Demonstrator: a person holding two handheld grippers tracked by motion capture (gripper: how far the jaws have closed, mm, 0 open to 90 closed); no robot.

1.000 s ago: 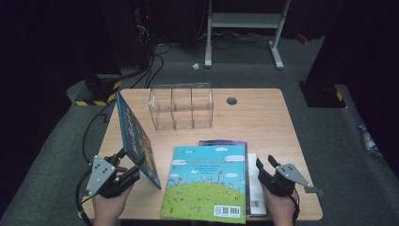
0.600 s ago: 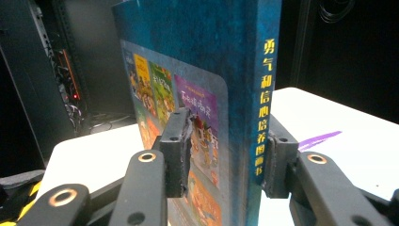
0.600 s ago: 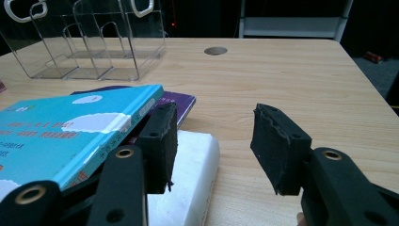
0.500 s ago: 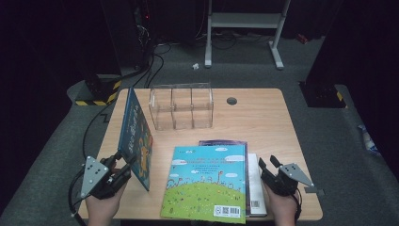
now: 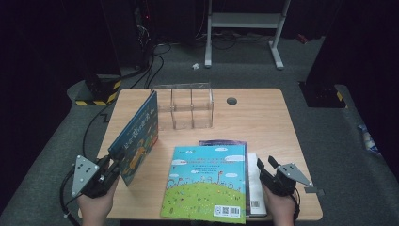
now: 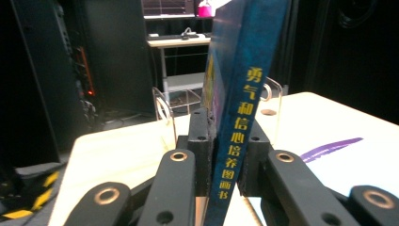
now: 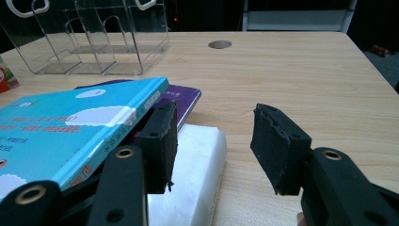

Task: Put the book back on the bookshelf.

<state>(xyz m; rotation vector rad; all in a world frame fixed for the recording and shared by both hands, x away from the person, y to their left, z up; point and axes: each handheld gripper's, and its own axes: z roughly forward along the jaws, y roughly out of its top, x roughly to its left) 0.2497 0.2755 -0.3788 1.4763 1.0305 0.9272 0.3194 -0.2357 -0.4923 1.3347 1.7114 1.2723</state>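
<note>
The left claw (image 5: 109,168) is pinching a blue picture book (image 5: 136,136) by its lower spine end, holding it upright on edge over the left part of the wooden worktop (image 5: 263,120); in the high view the book stands tilted, its cover facing right and its far top corner reaching toward the clear acrylic divider rack (image 5: 184,107). In the left gripper view the two black jaws press on either side of the book (image 6: 237,117), whose blue spine carries yellow Chinese characters, and the curved clear walls of the rack (image 6: 164,110) rise just behind it. The rack stands at the back of the worktop, left of a round cable hole (image 5: 231,100), and its slots hold nothing. The right claw (image 5: 264,168) is spread wide and grips nothing; it rests near the front right edge of the worktop, just beside a stack of books lying flat. In the right gripper view its left jaw sits over the white book (image 7: 197,165) at the bottom of that stack, close to the edge of the light-blue picture book (image 7: 70,127) on top, with a purple book (image 7: 181,99) between them. The right jaw hangs over bare wood.
</note>
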